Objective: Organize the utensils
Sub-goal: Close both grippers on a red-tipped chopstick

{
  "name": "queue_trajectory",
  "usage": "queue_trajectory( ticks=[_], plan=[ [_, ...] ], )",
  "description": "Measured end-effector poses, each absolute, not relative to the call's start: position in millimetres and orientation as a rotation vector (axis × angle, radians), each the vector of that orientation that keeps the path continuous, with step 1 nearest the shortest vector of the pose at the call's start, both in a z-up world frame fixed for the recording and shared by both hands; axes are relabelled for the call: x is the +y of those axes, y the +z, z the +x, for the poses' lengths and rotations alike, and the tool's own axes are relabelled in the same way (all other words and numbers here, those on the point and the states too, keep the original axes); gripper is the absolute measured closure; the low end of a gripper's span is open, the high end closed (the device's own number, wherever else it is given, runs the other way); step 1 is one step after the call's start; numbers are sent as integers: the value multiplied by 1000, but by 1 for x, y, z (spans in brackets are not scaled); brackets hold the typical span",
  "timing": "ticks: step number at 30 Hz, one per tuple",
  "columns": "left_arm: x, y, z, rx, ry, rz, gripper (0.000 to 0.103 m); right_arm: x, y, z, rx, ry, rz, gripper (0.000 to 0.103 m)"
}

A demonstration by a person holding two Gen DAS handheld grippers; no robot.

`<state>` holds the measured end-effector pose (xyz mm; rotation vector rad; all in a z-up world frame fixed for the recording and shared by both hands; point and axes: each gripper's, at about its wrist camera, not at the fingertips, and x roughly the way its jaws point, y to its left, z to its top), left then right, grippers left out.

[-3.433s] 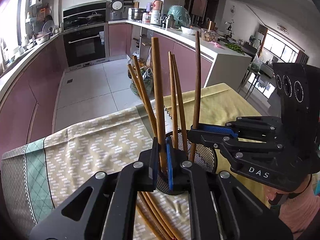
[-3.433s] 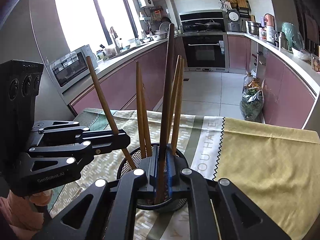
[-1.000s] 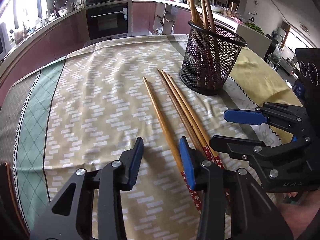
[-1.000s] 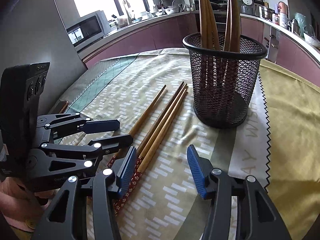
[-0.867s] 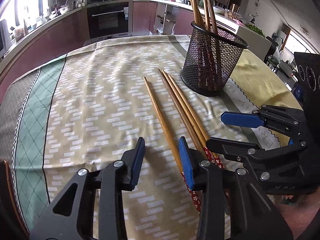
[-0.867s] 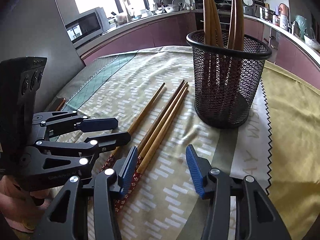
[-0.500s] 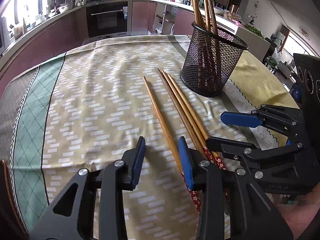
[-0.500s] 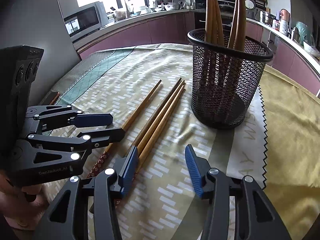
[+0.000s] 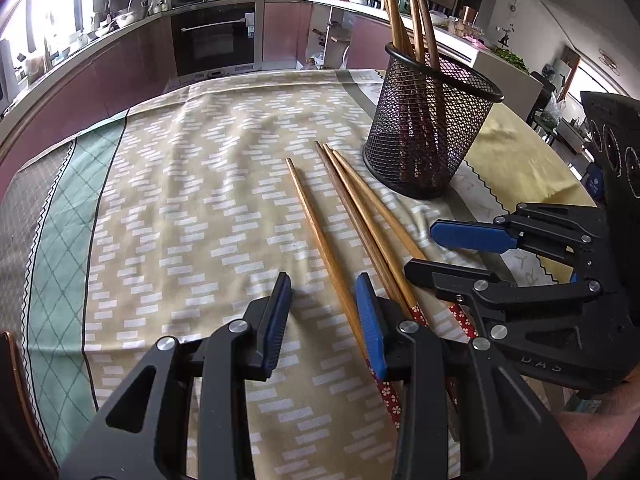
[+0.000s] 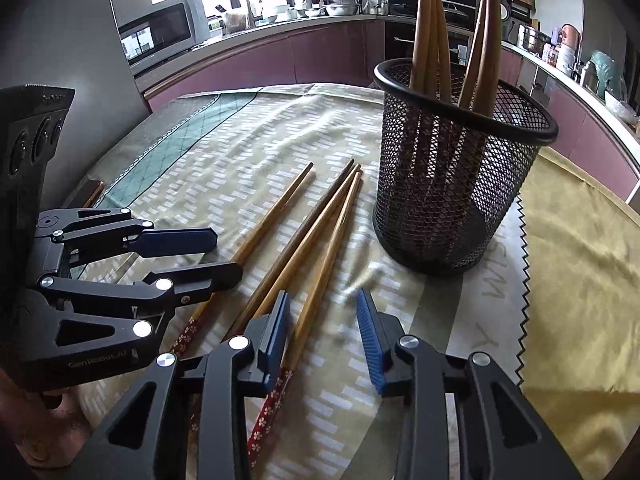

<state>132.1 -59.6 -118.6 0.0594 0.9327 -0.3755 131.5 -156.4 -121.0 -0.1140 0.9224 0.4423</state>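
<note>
A black mesh holder stands upright on the tablecloth with several wooden chopsticks in it. Several more chopsticks with red patterned ends lie flat beside it. My left gripper is open and empty, low over the near ends, one chopstick between its fingers. My right gripper is open and empty, just right of the lying chopsticks. Each gripper shows in the other's view: the right one and the left one.
The table carries a beige patterned cloth with a green band at the left and a yellow cloth at the right. Kitchen counters, an oven and a microwave stand beyond the table.
Since the oldest frames both grippers let go of chopsticks in the holder and came down to the table. In the last second they crept slightly closer to the lying chopsticks.
</note>
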Motion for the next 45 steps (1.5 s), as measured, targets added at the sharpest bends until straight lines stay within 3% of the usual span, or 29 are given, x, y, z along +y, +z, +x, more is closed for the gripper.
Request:
queue_trajectory(
  ticks=[6, 10, 14, 19, 45],
  plan=[
    [-63, -119, 141, 934, -366, 64, 75, -149, -122, 141, 908, 426, -117, 79],
    [-63, -119, 144, 935, -354, 50, 84, -155, -123, 143, 910, 427, -74, 94],
    [-60, -120, 147, 941, -345, 18, 90, -162, -123, 144, 915, 433, -16, 97],
    [-55, -119, 144, 937, -339, -17, 95, -171, -122, 139, 904, 431, 34, 97],
    [-62, -121, 142, 979, -445, 19, 93, -161, -125, 136, 938, 540, -22, 95]
  ],
)
